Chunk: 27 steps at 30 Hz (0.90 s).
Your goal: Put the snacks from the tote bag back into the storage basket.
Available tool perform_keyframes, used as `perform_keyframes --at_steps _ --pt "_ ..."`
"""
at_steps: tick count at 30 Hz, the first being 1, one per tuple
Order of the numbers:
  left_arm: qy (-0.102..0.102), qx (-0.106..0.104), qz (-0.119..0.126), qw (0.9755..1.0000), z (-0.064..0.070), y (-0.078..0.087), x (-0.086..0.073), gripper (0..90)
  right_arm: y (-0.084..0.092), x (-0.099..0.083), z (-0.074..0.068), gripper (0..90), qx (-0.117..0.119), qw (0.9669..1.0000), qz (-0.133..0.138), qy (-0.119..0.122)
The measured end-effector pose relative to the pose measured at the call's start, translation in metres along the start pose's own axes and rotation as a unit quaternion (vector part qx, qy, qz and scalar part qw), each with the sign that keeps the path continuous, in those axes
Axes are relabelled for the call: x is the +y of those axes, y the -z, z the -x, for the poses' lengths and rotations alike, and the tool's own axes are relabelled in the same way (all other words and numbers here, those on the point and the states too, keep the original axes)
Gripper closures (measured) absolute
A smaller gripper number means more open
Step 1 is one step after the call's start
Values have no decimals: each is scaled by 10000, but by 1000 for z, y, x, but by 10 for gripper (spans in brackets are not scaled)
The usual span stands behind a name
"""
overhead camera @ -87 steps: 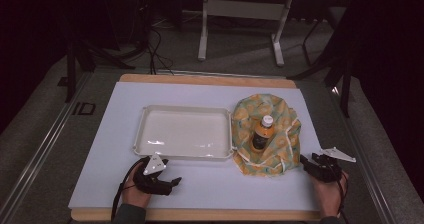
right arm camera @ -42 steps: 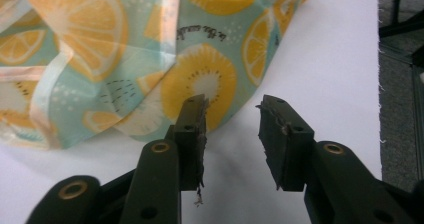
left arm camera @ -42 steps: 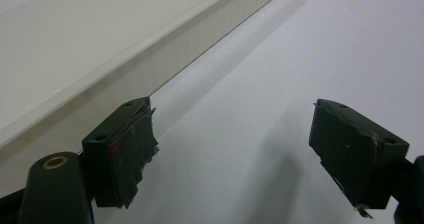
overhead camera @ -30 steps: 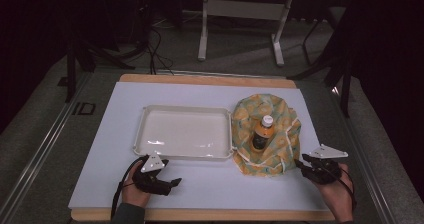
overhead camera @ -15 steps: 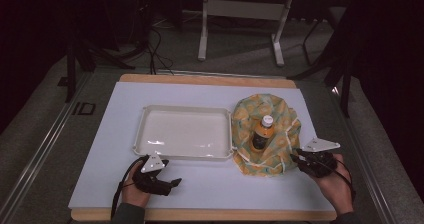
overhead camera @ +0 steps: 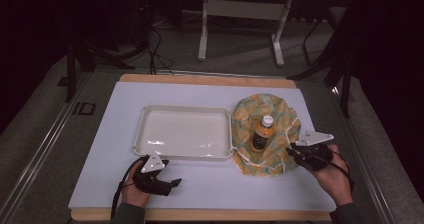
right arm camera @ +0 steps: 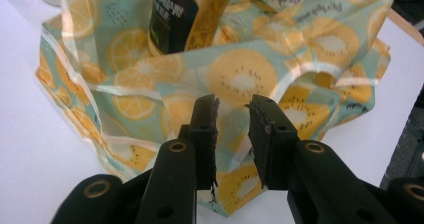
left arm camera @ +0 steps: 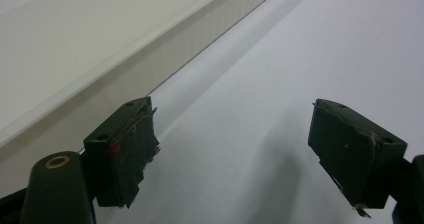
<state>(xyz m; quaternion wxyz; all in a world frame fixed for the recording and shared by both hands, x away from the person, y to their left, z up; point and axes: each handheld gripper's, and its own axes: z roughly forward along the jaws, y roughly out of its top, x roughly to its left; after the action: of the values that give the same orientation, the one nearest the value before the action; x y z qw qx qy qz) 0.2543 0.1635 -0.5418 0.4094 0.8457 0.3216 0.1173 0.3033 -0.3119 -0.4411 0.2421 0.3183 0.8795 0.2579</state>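
Note:
A soft bag printed with orange and kiwi slices lies on the right of the white mat, with a dark bottle with a white cap standing in it. My right gripper is at the bag's right edge. In the right gripper view, my right gripper has just been closing. A narrow gap remains, with the bag's edge between the pads and the bottle beyond. My left gripper rests open near the front edge. In its own view, the left gripper holds nothing.
A shallow white tray sits mid-table, left of the bag; its near wall runs just beyond my left gripper. The mat lies on a wooden board. Stand legs and cables are on the floor behind the table.
My right gripper has moved left and slightly up to the bag's edge, and its jaws have narrowed. The left gripper has stayed in place.

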Motion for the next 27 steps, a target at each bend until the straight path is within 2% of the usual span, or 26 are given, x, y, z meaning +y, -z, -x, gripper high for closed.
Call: perform_keyframes --at_steps 7,14,19,24,27 --pt "3 2 -5 10000 0 0 0 191 2 13 1 734 29 9996 -26 270" --pt "1 -2 6 10000 0 0 0 191 1 23 1 767 108 9990 3 430" --pt "3 -2 6 10000 0 0 0 191 1 31 -1 866 83 9983 -51 580" --pt "-1 8 10 10000 0 0 0 191 2 38 -1 855 78 9976 -57 679" --pt "-15 6 3 10000 0 1 0 188 3 43 0 825 107 9968 -162 778"
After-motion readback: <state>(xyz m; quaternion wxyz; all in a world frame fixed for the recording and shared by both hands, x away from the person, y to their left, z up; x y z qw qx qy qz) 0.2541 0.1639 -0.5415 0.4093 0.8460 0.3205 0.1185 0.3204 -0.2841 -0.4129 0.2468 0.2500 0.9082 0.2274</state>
